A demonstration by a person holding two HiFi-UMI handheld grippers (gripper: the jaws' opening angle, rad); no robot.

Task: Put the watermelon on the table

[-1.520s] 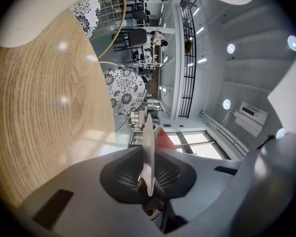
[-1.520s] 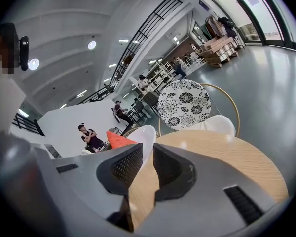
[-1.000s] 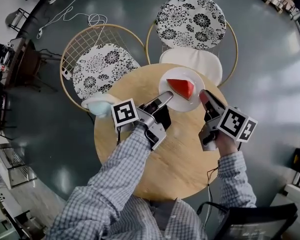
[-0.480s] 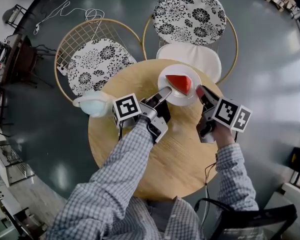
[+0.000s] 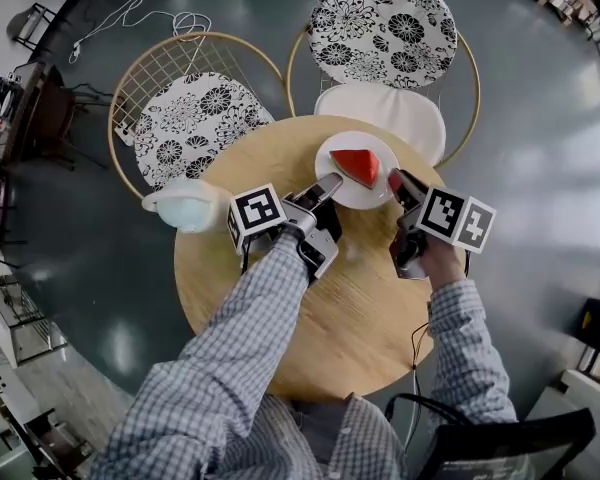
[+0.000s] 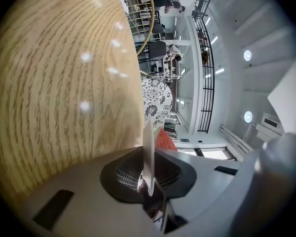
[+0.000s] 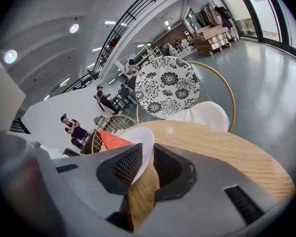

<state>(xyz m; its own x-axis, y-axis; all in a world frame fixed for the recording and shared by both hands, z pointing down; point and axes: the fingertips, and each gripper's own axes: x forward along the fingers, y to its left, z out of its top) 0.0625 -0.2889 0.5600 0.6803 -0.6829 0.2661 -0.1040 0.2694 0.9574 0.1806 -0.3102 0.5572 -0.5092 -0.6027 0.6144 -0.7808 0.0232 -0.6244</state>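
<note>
A red watermelon wedge (image 5: pixel 358 164) lies on a white plate (image 5: pixel 365 197) at the far side of the round wooden table (image 5: pixel 370 308). My left gripper (image 5: pixel 330 181) is at the plate's left rim. In the left gripper view the plate (image 6: pixel 148 152) stands edge-on between the pads, with the left gripper (image 6: pixel 148 174) shut on it and the watermelon (image 6: pixel 164 139) just beyond. My right gripper (image 5: pixel 394 180) is at the plate's right rim. In the right gripper view the plate (image 7: pixel 140 142) reaches into the narrow gap of the open right gripper (image 7: pixel 144 167), against one pad, and the watermelon (image 7: pixel 114 139) lies behind.
Two round wire chairs with floral cushions (image 5: pixel 192 128) (image 5: pixel 380 28) stand close behind the table, one with a white seat pad (image 5: pixel 380 113). A pale bowl-like object (image 5: pixel 185 208) sits at the table's left edge. A cable (image 5: pixel 150 18) lies on the grey floor.
The right gripper has moved left and forward until its jaws are around the plate's right rim. The left gripper has stayed at the plate's left rim.
</note>
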